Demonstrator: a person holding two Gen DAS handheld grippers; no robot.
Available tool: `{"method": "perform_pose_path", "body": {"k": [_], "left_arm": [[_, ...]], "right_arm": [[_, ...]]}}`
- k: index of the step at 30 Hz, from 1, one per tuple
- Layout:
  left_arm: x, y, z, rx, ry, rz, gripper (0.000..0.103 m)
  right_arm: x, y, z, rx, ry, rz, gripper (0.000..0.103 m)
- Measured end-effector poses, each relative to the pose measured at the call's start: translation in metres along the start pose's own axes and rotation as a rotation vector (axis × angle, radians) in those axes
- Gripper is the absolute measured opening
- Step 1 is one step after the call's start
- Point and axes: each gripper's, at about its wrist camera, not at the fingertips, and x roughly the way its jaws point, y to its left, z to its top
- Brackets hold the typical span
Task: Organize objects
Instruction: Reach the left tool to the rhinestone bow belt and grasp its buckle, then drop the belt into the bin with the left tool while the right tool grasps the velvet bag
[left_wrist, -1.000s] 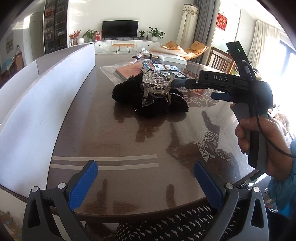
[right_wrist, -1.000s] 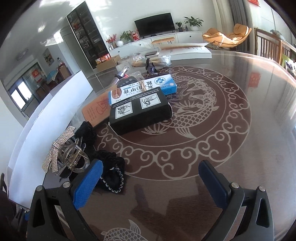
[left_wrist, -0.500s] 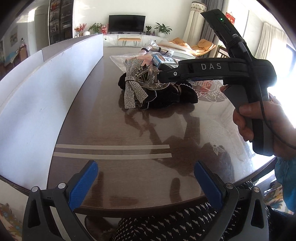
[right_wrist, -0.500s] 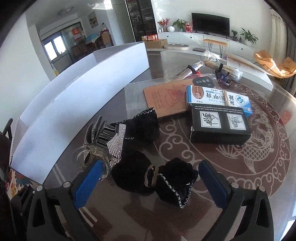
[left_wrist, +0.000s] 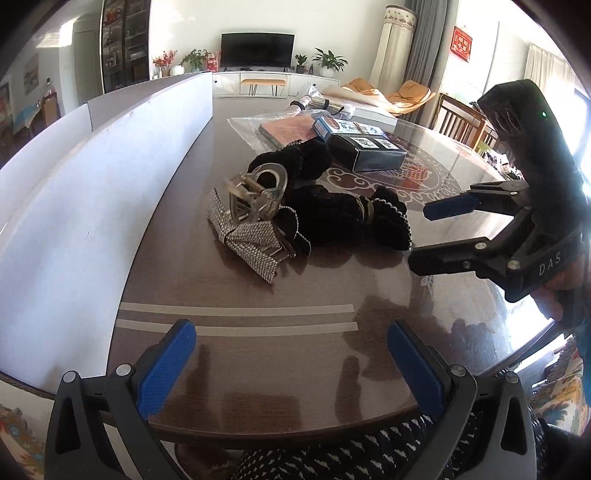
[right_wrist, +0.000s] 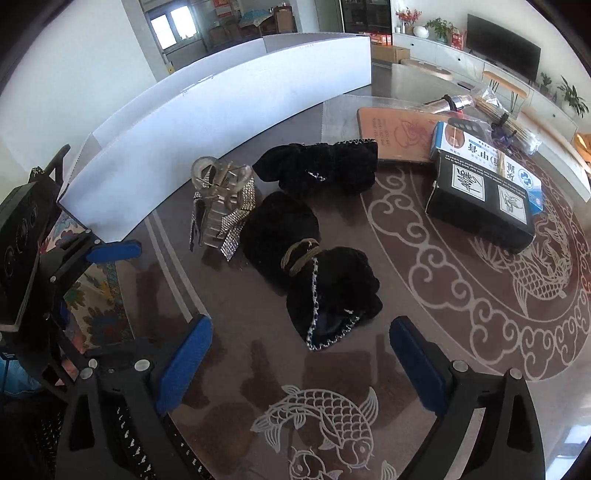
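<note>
Right wrist view: right gripper (right_wrist: 297, 356) jaws apart, empty, black velvet bow (right_wrist: 314, 269) on table (right_wrist: 461, 354) just ahead, long axis running away-left toward rhinestone hair claw (right_wrist: 221, 206). Left gripper (left_wrist: 291, 363) also apart, farther off.

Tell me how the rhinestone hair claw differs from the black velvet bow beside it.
The hair claw is clear, hard plastic with sparkly silver strips; the velvet bow is soft, matte black. The hair claw stands up; the velvet bow lies flat and spreads wider. Both rest on the table, ungripped.
</note>
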Motion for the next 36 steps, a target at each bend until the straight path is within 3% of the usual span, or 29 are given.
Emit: {"method": "perform_pose_path", "body": {"k": [4, 10, 12, 13, 17, 21, 25, 27, 28, 29, 30, 36], "left_arm": [[0.007, 0.005, 0.026, -0.028, -0.036, 0.029, 0.103], [0.038, 0.032, 0.058, -0.256, -0.018, 0.034, 0.103], [0.048, 0.035, 0.058, -0.28, -0.01, 0.028, 0.063], [0.05, 0.036, 0.055, -0.284, 0.004, 0.02, 0.051], [0.027, 0.036, 0.032, -0.259, -0.019, -0.021, 0.051], [0.018, 0.03, 0.014, -0.181, 0.01, -0.01, 0.053], [0.021, 0.031, 0.02, -0.185, 0.022, 0.036, 0.072], [0.026, 0.033, 0.023, -0.188, 0.025, 0.071, 0.073], [0.028, 0.034, 0.024, -0.182, 0.018, 0.063, 0.072], [0.027, 0.035, 0.024, -0.182, 0.008, 0.061, 0.058], [0.027, 0.035, 0.024, -0.183, -0.001, 0.047, 0.052], [0.008, 0.036, 0.02, -0.235, -0.039, -0.018, 0.051]], "right_arm": [[-0.007, -0.009, -0.017, 0.018, -0.013, -0.064, 0.097], [-0.019, -0.006, -0.024, 0.04, -0.061, -0.103, 0.097], [-0.025, -0.004, -0.021, 0.029, -0.082, -0.118, 0.097], [-0.027, -0.002, -0.017, 0.018, -0.089, -0.125, 0.097], [-0.031, 0.009, -0.003, -0.098, -0.081, -0.155, 0.097], [-0.01, 0.024, 0.017, -0.236, -0.031, -0.136, 0.097], [0.026, 0.035, 0.045, -0.323, 0.041, -0.12, 0.097], [0.039, 0.039, 0.055, -0.357, 0.071, -0.115, 0.087], [0.043, 0.04, 0.058, -0.367, 0.082, -0.106, 0.06], [0.046, 0.04, 0.06, -0.362, 0.09, -0.106, 0.035], [0.046, 0.037, 0.062, -0.341, 0.099, -0.11, 0.035], [0.019, 0.008, 0.044, -0.169, 0.057, -0.105, 0.031]]}}
